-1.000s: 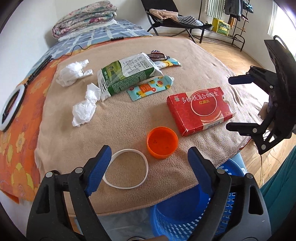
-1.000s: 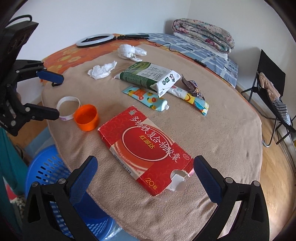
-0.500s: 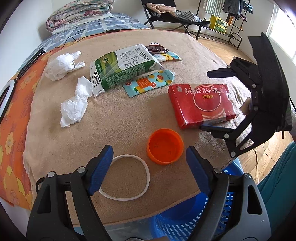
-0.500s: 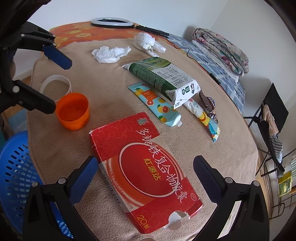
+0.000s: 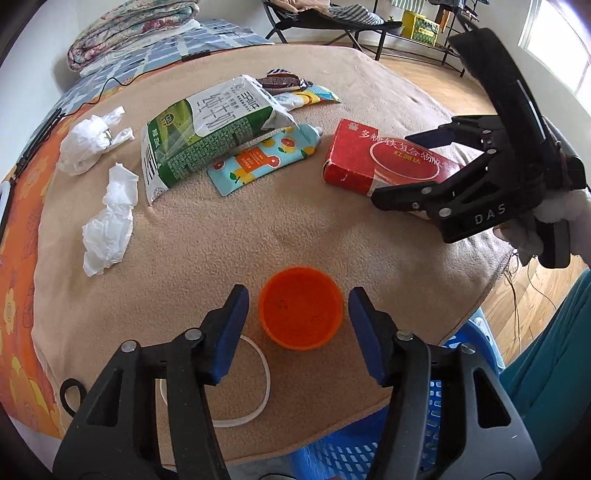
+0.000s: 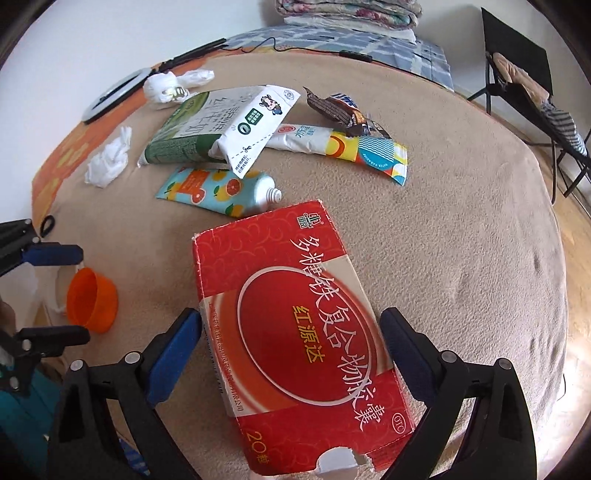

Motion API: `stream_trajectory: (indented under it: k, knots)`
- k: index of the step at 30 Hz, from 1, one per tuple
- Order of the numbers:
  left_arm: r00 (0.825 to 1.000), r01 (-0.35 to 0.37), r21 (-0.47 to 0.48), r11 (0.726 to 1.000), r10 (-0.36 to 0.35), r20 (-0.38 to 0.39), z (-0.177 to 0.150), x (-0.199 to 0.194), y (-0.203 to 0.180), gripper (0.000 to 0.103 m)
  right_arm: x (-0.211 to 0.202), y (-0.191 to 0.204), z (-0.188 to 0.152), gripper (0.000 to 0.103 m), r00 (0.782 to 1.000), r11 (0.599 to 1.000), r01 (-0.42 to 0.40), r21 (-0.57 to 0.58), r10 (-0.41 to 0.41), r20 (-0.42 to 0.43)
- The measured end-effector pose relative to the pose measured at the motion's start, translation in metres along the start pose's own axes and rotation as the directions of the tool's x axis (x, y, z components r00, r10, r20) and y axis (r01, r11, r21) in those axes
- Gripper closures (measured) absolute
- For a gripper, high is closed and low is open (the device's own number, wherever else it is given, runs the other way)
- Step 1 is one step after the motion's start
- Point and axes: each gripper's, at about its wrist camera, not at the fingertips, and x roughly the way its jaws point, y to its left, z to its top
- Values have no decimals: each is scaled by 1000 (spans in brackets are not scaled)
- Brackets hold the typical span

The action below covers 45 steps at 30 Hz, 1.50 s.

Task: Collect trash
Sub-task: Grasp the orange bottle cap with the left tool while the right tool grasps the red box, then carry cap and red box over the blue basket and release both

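Observation:
My left gripper (image 5: 297, 321) is open, its blue pads on either side of an orange plastic cup (image 5: 300, 313) near the front edge of the tan blanket; the cup also shows in the right wrist view (image 6: 92, 300). My right gripper (image 6: 290, 350) is open, its pads flanking a red cardboard box (image 6: 314, 332), which also shows in the left wrist view (image 5: 369, 158). A green-and-white milk carton (image 5: 207, 133), a citrus-printed tube (image 5: 264, 158), crumpled white tissues (image 5: 110, 218), a striped wrapper (image 6: 343, 144) and a chocolate wrapper (image 6: 340, 109) lie further back.
A white ring (image 5: 251, 384) lies by my left fingers. A blue slotted basket (image 5: 369, 443) stands on the floor below the blanket's front edge. A ring light (image 6: 114, 92), folded quilts (image 5: 133, 26) and a folding chair (image 6: 528, 74) lie beyond.
My left gripper moved forward and narrowed around the orange cup. My right gripper moved forward over the red box and now straddles it.

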Motion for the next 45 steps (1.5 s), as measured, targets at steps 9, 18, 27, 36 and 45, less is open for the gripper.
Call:
stream_trajectory:
  k: [9,18,27,36,45]
  knots:
    - [1000,-20,-7,1000,20,-20,4,14,1,55,5,17,-1,15,999,998,32,-59,-33,-7]
    - [1000,-14,-44,999,15,26,11,4,3,55,-6,3,4,16,1000,1000,18,12,-18,24]
    - [997,12,-61,998,-7,78,7,-28,-1,55,-43,4,4,16,994,998,27,52,-33,103]
    - [995,8,-64,998,-2,99,-23,-62,-12,55,-89,37,-25,16,988,1000,19,19,-22,151]
    - [995,12,-80,997,-5,98,-71,-85,-26,55,-113,73,-80,16,989,1000,-7,16,4,148]
